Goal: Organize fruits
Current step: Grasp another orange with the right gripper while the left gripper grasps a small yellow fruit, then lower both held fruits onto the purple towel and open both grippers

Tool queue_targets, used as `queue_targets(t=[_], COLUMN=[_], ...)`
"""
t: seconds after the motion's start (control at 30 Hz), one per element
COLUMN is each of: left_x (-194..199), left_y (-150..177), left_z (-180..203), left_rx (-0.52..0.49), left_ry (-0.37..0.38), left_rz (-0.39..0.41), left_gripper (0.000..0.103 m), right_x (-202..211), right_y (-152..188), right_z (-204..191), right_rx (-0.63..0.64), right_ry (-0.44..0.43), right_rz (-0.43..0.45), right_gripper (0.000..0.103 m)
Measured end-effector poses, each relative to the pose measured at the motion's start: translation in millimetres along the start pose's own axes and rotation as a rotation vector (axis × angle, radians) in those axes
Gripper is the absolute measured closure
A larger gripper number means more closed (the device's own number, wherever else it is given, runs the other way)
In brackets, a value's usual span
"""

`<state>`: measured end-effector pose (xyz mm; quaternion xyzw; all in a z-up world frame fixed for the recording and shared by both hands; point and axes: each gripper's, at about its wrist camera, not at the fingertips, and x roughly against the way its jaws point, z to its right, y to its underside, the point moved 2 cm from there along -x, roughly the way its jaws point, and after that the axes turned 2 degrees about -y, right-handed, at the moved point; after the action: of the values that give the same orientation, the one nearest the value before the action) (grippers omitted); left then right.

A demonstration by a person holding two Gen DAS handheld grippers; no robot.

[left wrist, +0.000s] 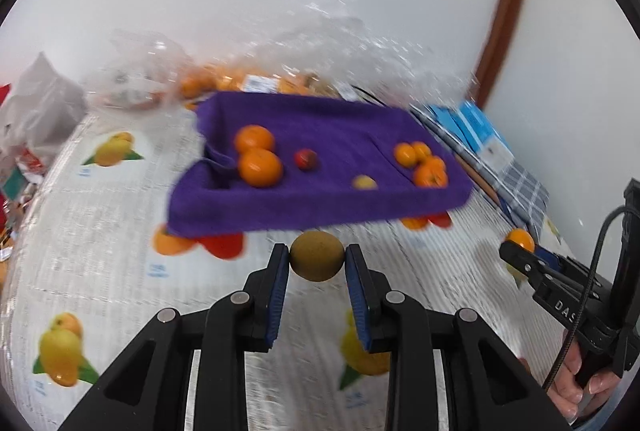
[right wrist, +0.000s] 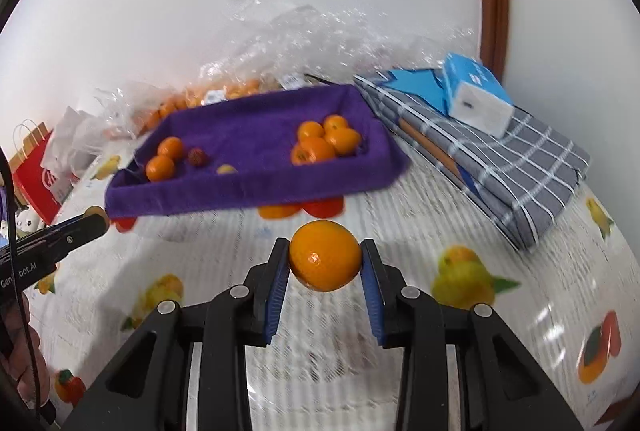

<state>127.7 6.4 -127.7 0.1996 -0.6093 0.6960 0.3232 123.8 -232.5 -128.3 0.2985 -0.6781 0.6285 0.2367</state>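
My left gripper [left wrist: 317,262] is shut on a small brown-green round fruit [left wrist: 317,261], held above the fruit-print tablecloth just in front of the purple cloth-lined tray [left wrist: 280,215]. My right gripper [right wrist: 325,262] is shut on an orange tangerine [right wrist: 325,260], also in front of the tray [right wrist: 240,197]. Inside the tray lie two tangerines [left wrist: 258,155] at the left, a small red fruit [left wrist: 306,159], a small yellow fruit [left wrist: 364,183] and a cluster of tangerines [right wrist: 324,141] at the right. The right gripper [left wrist: 520,251] with its tangerine shows at the left wrist view's right edge.
Clear plastic bags of tangerines [right wrist: 208,95] lie behind the tray against the white wall. A folded grey checked cloth [right wrist: 500,167] with a blue-white box [right wrist: 476,99] sits right of the tray. A red paper bag [right wrist: 34,171] and white bags stand at the far left.
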Motion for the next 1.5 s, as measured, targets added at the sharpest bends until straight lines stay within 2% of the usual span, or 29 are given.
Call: queue_targets(t=[0.23,0.5,0.77,0.9,0.97,1.03,1.3,1.5], left_x=[-5,-29,-75,-99,-103,-103,-98,-108], left_y=[-23,-63,-108,-95,-92,-93,-98,-97], left_z=[-25,-23,-21,-23,-25,-29,-55,-54], left_rx=[0.094,0.106,0.217,0.205,0.187,0.198,0.253,0.260], left_ry=[0.001,-0.019,0.056,0.036,0.020,0.027,0.021,0.027], left_rz=[0.004,0.065,0.126,0.106,0.104,0.123,0.183,0.152], left_gripper=[0.075,0.075,0.075,0.075,0.075,0.075,0.075,0.075], right_x=[-5,-27,-67,-92,-108,-117,-111,-124], right_y=[-23,-70,-123,-119,-112,-111,-113,-106], right_z=[-14,-23,-31,-29,-25,-21,0,-14], right_rx=[0.028,0.015,-0.003,-0.016,-0.024,-0.025,-0.081,-0.045], right_ry=[-0.014,-0.048,-0.085,-0.111,-0.131,-0.116,-0.103,-0.137], right_rz=[0.024,0.067,0.091,0.092,0.054,0.032,0.092,0.039], right_gripper=[0.068,0.068,0.068,0.068,0.068,0.068,0.068,0.068])
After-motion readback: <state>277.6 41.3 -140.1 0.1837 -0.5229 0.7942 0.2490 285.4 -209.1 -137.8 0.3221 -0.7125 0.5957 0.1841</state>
